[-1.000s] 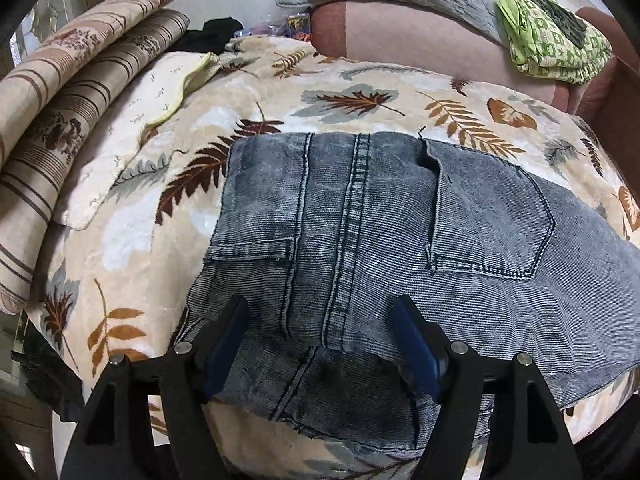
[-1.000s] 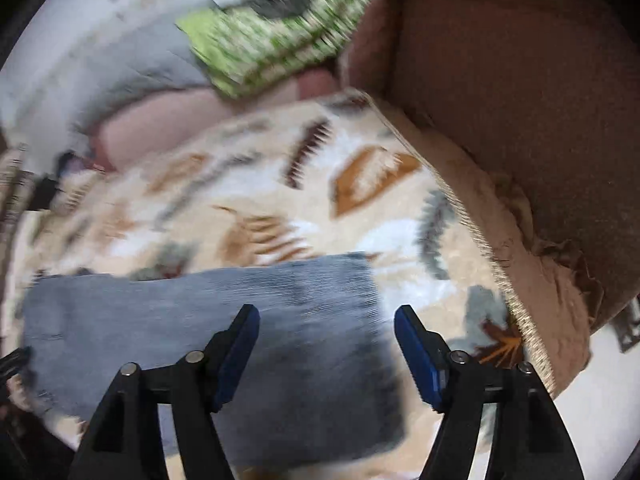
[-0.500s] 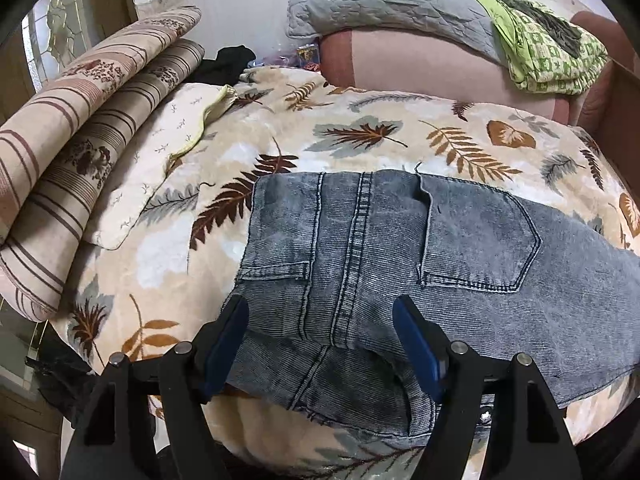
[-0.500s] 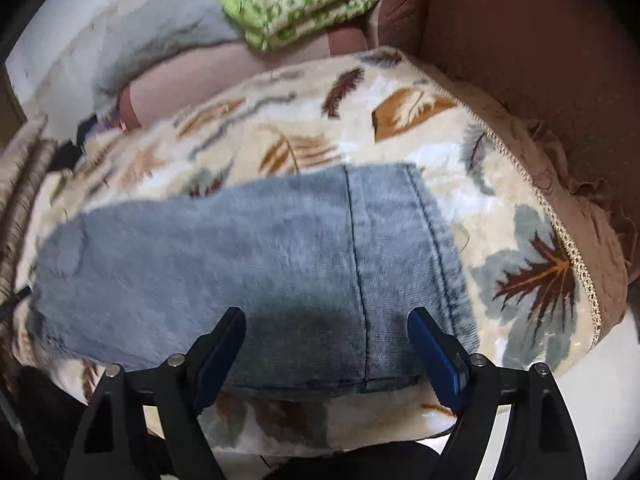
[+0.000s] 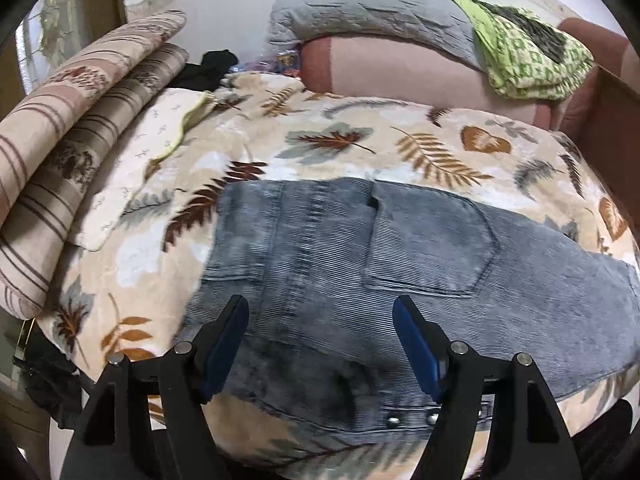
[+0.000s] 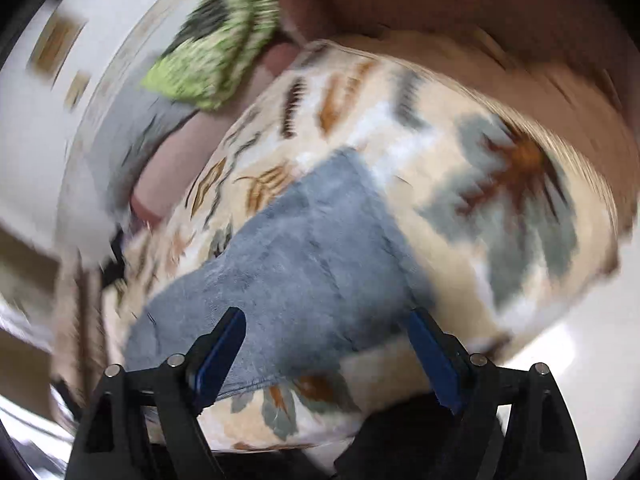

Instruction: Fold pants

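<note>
Left wrist view, nearest first: my left hand-held gripper (image 5: 320, 340) hangs with its blue pads spread wide, holding nothing, above the waist end of the grey-blue pants (image 5: 360, 264). They lie flat on the leaf-print blanket (image 5: 360, 152) covering the bed, back pocket (image 5: 428, 240) up, legs running off to the right. Further back sit striped cushions (image 5: 80, 120), a grey pillow (image 5: 372, 8) and a green patterned cloth (image 5: 528, 56). The right wrist view is badly blurred; my right hand-held gripper (image 6: 324, 348) is likewise spread, over the hem end of the pants (image 6: 304, 264).
</note>
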Demonstrator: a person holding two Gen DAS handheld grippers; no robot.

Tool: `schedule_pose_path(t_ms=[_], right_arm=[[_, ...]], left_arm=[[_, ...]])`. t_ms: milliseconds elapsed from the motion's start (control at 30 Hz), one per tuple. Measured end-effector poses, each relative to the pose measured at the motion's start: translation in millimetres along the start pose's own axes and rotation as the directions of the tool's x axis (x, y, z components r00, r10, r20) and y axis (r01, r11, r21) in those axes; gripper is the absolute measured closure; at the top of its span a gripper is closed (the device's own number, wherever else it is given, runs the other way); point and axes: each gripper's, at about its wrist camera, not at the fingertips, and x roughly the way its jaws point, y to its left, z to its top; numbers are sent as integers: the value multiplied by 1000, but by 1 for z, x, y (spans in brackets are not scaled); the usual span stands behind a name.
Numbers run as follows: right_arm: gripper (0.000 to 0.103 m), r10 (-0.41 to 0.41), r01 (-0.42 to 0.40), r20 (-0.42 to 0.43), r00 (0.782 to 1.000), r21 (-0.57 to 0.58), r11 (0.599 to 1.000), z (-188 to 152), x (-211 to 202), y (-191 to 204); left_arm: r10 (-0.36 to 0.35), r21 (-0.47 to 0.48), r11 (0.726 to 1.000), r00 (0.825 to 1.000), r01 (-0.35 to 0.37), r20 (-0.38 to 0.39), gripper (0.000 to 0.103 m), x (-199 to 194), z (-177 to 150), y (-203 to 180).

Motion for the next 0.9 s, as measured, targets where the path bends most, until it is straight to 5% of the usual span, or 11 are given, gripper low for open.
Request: schedule_pose_path(t_ms=[433,900], right_arm=[[16,168,-162,-3,986,253,954,11,35,-32],[16,198,-191,8,980,299,935,11,35,-42]], left_arm=[[-156,50,986,983,162,-99,28,2,-1,-80],[-141,116,982,987,149,-75,28,-7,0,-109]])
